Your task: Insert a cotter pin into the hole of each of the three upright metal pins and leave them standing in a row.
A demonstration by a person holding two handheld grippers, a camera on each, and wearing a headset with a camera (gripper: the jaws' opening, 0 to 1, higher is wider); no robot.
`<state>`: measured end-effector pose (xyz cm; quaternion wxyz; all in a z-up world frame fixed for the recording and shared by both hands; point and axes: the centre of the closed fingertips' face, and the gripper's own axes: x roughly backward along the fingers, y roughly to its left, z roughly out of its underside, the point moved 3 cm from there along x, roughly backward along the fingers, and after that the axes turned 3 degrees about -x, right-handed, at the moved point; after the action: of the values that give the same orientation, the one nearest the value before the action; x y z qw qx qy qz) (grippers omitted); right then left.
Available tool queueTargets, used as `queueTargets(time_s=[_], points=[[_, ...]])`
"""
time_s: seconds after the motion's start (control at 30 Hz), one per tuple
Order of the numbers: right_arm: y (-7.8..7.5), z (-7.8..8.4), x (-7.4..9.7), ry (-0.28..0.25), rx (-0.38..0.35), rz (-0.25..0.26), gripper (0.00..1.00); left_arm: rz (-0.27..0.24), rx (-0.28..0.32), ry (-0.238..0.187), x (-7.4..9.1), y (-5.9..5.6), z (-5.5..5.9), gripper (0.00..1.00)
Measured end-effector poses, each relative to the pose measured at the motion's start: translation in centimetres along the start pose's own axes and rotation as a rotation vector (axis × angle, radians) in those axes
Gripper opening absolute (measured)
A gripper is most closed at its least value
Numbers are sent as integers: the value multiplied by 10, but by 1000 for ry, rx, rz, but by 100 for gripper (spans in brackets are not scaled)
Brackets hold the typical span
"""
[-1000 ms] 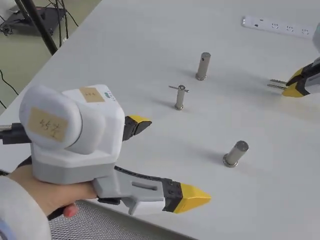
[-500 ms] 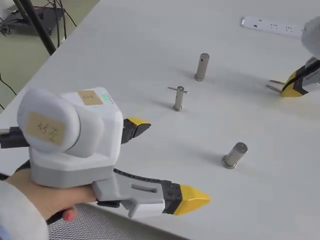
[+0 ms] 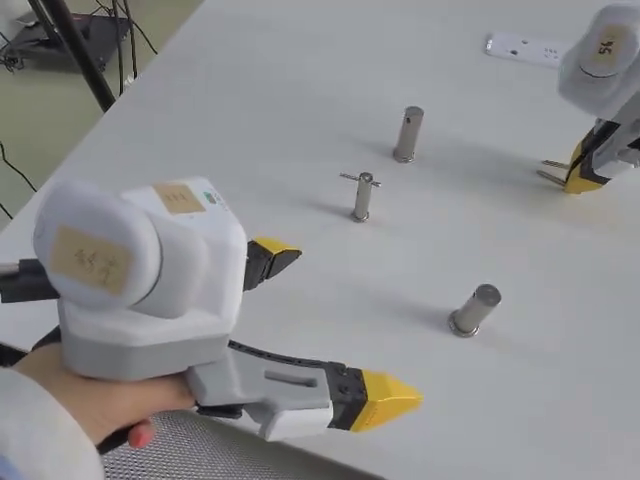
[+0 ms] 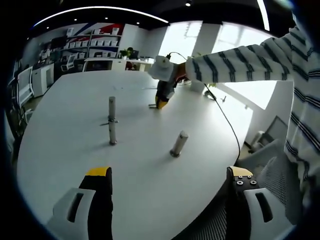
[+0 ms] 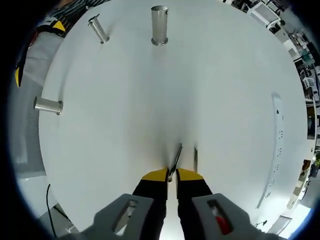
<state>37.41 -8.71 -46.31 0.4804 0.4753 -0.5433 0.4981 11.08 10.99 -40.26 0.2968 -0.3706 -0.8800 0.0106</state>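
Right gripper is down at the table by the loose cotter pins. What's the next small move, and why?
Probably lift the right gripper off the table: its jaws look closed on a cotter pin, and the far metal pin, nearest it, carries none yet.

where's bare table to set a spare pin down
In the head view, bare table lies left of the far pin and middle pin, and between the near pin and the right gripper. Crowded spots: the right gripper, shut on a cotter pin, and the open left gripper.
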Motion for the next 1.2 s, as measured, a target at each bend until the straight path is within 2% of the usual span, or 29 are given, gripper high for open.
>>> queueTargets(time_s=[0.1,0.3,0.43,0.5,0.6,0.73,0.83,0.9,0.93,0.97,1.03,1.13,1.2], points=[[-2,-1,-2,10,13,7,0,0,-2,0,1,0,1,93],[-10,0,-6,17,-7,22,0,-3,4,-18,2,-1,-2,93],[-14,2,-8,-19,-79,28,0,2,1,-12,3,-2,0,93],[-16,3,-8,-29,-93,28,0,2,-3,-8,3,-3,1,93],[-9,2,-9,-46,-93,39,0,-4,-4,-9,5,-3,1,93],[-12,3,-9,-79,-161,48,0,3,14,-14,5,-4,-1,89],[-9,3,-8,-79,-171,53,0,3,19,-22,5,-5,-3,90],[-7,4,-6,-102,-179,56,0,6,10,-30,6,-6,-5,90],[-7,0,-2,-141,-184,73,0,6,8,-32,6,-6,-6,90],[-7,-1,1,-155,-175,77,0,5,7,-34,6,-6,-6,90],[-8,-2,9,-174,-150,106,0,6,5,-32,6,-7,-7,90],[-6,-4,16,-207,-133,122,0,9,0,-26,5,-7,-6,89],[-12,-3,25,-225,-117,148,0,11,0,-26,5,-8,-7,89]])
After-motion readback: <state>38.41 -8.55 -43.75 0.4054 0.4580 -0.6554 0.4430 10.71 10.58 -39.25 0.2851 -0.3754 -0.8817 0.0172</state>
